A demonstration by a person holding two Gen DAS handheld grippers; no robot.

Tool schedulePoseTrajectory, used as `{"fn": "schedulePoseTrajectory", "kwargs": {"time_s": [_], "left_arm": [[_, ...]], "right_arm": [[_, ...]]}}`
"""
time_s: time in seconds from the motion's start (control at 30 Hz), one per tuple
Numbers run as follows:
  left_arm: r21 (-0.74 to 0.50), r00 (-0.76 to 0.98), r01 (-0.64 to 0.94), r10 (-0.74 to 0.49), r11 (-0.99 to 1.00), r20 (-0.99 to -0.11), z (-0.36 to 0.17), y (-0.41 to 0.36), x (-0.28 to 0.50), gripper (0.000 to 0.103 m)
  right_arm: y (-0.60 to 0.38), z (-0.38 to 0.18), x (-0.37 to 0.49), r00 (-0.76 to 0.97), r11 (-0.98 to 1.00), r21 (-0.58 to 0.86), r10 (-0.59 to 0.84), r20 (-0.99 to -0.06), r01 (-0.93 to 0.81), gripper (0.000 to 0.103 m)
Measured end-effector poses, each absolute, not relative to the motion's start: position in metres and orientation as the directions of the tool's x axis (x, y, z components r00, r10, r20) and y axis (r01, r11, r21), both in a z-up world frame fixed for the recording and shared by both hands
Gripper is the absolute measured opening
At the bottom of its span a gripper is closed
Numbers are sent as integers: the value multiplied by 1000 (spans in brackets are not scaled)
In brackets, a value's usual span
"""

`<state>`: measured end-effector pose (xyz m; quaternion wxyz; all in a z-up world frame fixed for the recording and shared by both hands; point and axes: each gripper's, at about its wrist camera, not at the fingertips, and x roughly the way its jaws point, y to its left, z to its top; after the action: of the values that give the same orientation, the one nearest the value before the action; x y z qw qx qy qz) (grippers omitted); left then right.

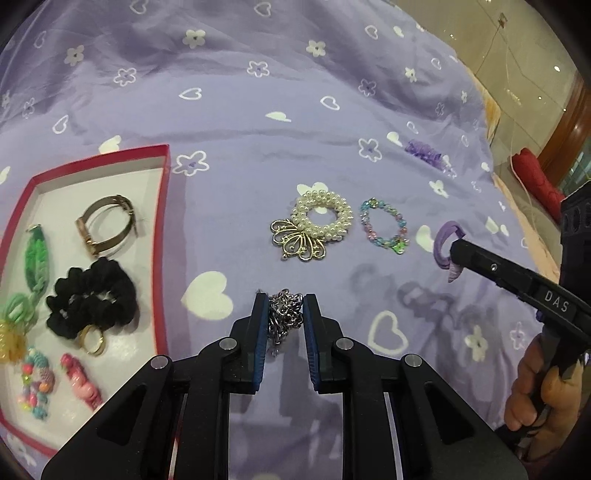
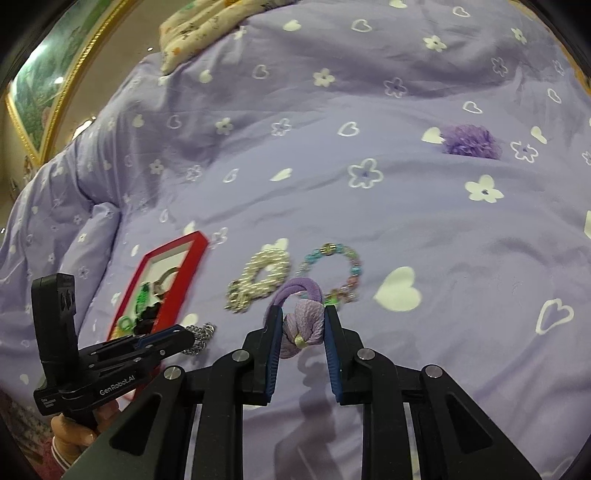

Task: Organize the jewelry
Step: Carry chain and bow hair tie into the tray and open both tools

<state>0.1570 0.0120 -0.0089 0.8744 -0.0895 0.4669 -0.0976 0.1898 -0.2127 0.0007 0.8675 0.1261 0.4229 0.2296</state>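
My left gripper (image 1: 284, 310) is shut on a bunched silver chain (image 1: 285, 315), lifted just off the purple bedspread. At its left lies a red-rimmed box (image 1: 162, 229) holding a gold watch (image 1: 105, 225), a black scrunchie (image 1: 92, 299) and several colourful pieces. A pearl bracelet with a gold charm (image 1: 317, 225) and a pastel bead bracelet (image 1: 384, 225) lie ahead on the cover. My right gripper (image 2: 301, 314) is shut on a lilac hair tie with a fabric knot (image 2: 303, 321); it also shows in the left wrist view as the right gripper (image 1: 452, 253).
A purple frilly scrunchie (image 2: 471, 140) lies far back on the bedspread (image 2: 406, 206). A patterned pillow (image 2: 199, 26) sits at the far edge. Beyond the bed's right side lie a tiled floor and a red object (image 1: 537, 173). A hand (image 1: 539, 391) holds the right gripper's handle.
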Motion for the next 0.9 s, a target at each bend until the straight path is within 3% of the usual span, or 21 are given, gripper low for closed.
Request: {"fn": "schedulePoseTrajectory", "kwargs": {"time_s": [0.9], "left_arm": [[-276, 649, 9, -216, 961, -729, 42, 77, 100, 16]], "right_arm": [[-118, 30, 149, 445, 775, 400, 616, -650, -489, 22]]}}
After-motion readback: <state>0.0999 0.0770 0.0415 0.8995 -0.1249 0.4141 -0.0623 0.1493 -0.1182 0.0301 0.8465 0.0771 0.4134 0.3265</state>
